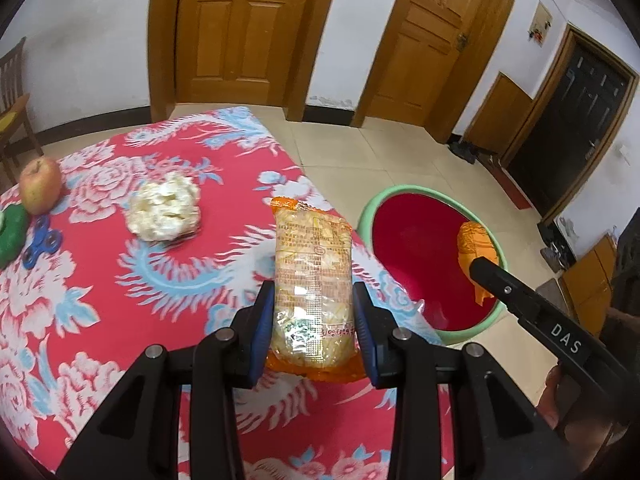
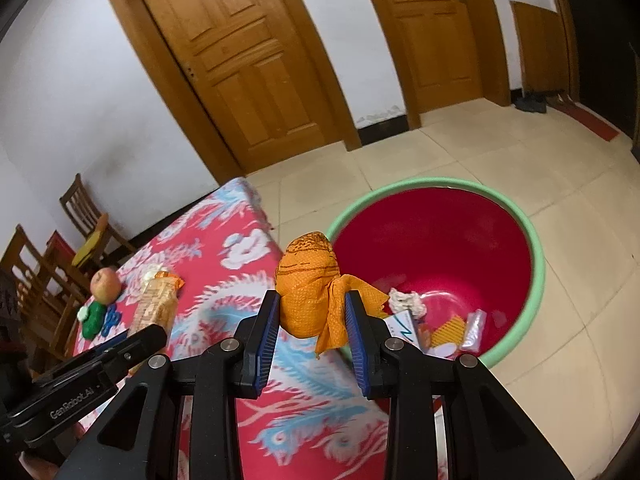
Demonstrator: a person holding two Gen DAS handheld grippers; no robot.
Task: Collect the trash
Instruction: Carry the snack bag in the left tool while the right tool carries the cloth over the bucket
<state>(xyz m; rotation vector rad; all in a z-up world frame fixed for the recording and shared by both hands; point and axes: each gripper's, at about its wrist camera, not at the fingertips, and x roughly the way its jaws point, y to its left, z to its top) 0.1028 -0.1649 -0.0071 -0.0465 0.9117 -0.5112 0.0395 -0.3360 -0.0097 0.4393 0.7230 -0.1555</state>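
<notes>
Blue pads [image 1: 262,320] of my left gripper [image 1: 314,320] pinch a clear-and-orange snack packet [image 1: 314,280] by its lower half, the packet standing upright above the red floral tablecloth [image 1: 120,320]. On my right gripper [image 2: 312,322], both pads [image 2: 269,328] squeeze an orange crumpled wrapper [image 2: 310,292], a loose tail of it hanging down between the jaws.

Close below both tools runs the table's right edge [image 1: 400,292], with the cloth draped over it. Just past that edge, on the tiled floor [image 2: 520,360], stands a red basin with a green rim [image 2: 532,240], touching or nearly touching the cloth. From the left wrist view my right tool hangs over the basin's near rim with the wrapper above the red interior; from the right wrist view the wrapper sits over the table edge and basin rim.

Inside the basin [image 2: 440,264] lie a white crumpled tissue [image 2: 408,302], a white carton [image 2: 406,326], a yellow ribbed piece [image 2: 450,330] and a small clear wrapper [image 2: 474,326].

Farther back on the cloth I see a crumpled white wad [image 1: 164,212], an apple [image 1: 40,184], a blue fidget spinner [image 1: 40,240] and a green toy [image 1: 12,232]. Open tile stretches beyond to two wooden doors [image 1: 236,28].

Printing on the packet is too small to read; the right tool's side reads "DAS" [image 1: 566,340], the left's "GenRobot.AI" [image 2: 72,398].
</notes>
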